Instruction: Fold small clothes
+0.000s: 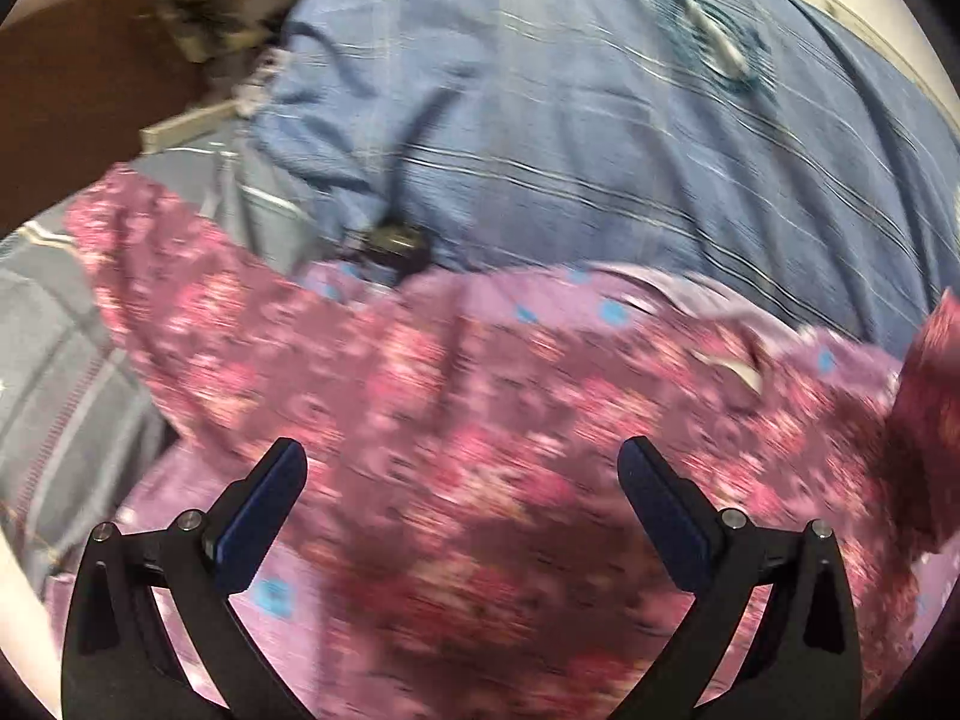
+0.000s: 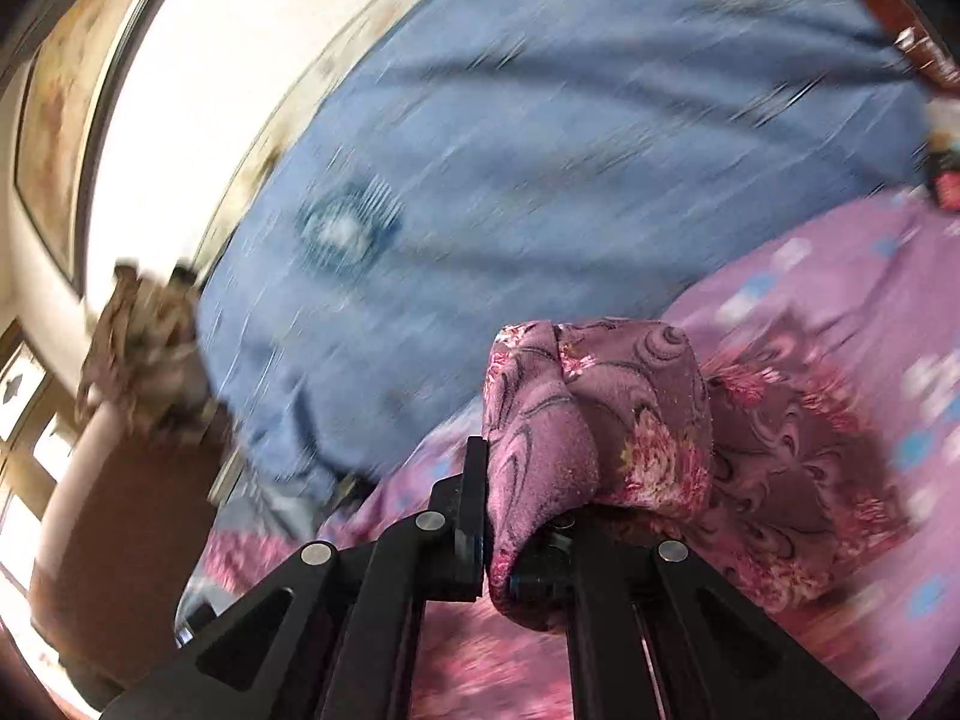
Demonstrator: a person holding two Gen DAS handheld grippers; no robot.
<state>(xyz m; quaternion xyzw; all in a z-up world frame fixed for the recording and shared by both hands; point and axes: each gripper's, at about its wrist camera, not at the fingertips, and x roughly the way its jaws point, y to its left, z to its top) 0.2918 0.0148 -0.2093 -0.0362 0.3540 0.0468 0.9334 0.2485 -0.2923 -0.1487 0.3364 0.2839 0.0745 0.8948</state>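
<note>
step: folding garment (image 2: 600, 420) | my right gripper (image 2: 498, 546) pinches its edge, left gripper (image 1: 462, 474) wide, empty | next: carry edge across, lay flat

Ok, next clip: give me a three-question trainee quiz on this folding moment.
1. True or false: the left gripper is shut on the floral garment.
2. Which gripper has cloth pinched between its fingers? A) left B) right C) both
3. Fill in: the garment lies on a purple sheet with ____ dots, next to a blue blanket.

Key: 1. False; the left jaws stand wide open above the garment, holding nothing. 2. B; the right gripper is shut on a fold of the garment, which bunches up above its fingers. 3. Blue.
</note>
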